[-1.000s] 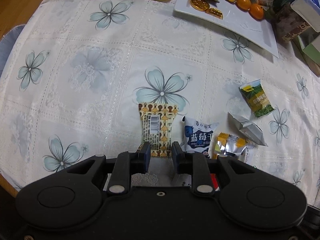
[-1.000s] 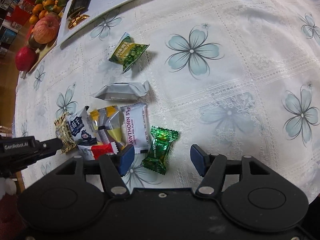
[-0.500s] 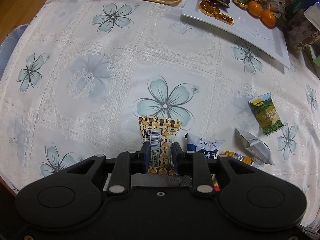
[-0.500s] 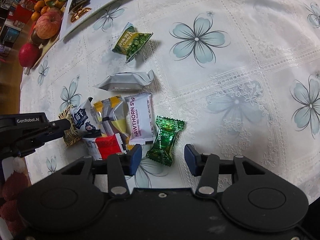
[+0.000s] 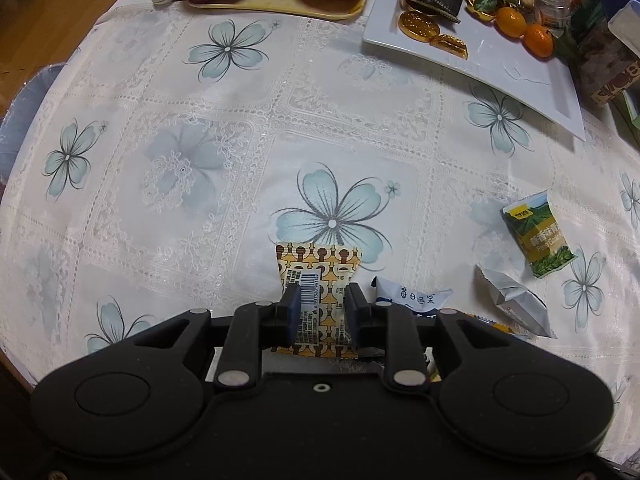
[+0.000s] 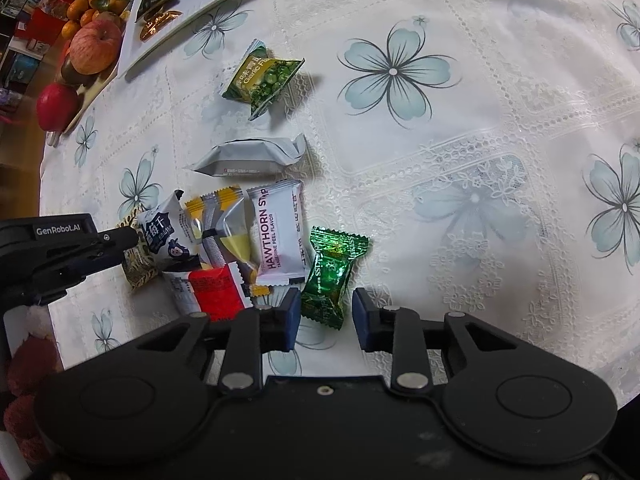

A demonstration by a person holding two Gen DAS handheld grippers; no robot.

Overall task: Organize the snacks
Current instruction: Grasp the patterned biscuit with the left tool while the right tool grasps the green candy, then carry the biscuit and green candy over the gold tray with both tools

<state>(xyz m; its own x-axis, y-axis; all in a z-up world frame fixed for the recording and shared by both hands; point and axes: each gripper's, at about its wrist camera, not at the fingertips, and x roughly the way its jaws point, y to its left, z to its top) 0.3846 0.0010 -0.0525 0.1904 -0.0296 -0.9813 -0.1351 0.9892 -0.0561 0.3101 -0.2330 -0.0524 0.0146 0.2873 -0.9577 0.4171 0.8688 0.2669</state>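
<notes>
A brown-and-yellow patterned packet [image 5: 316, 264] is pinched at its waist between the pads of my left gripper [image 5: 322, 312], whose jaws are opening slightly. Seen from the right wrist, one of the left gripper's fingertips [image 6: 120, 240] rests at that packet [image 6: 138, 268]. My right gripper [image 6: 326, 316] is closing around a green foil candy [image 6: 332, 264] that lies on the flowered tablecloth. The candy's near end sits between the jaws, with a sliver of cloth showing beside the right pad.
Beside the candy lie a Hawthorn packet [image 6: 278, 232], a yellow-grey packet [image 6: 228, 232], a red-white one [image 6: 208, 290] and a blue-white one [image 6: 164, 236]. A silver packet [image 6: 252, 158] and a green pea packet [image 6: 262, 78] lie farther off. A white tray [image 5: 520, 76] and a fruit tray [image 5: 280, 8] stand beyond them.
My right jaws have closed from wide to close around the green candy. The patterned packet now sits deeper between my left fingers.
</notes>
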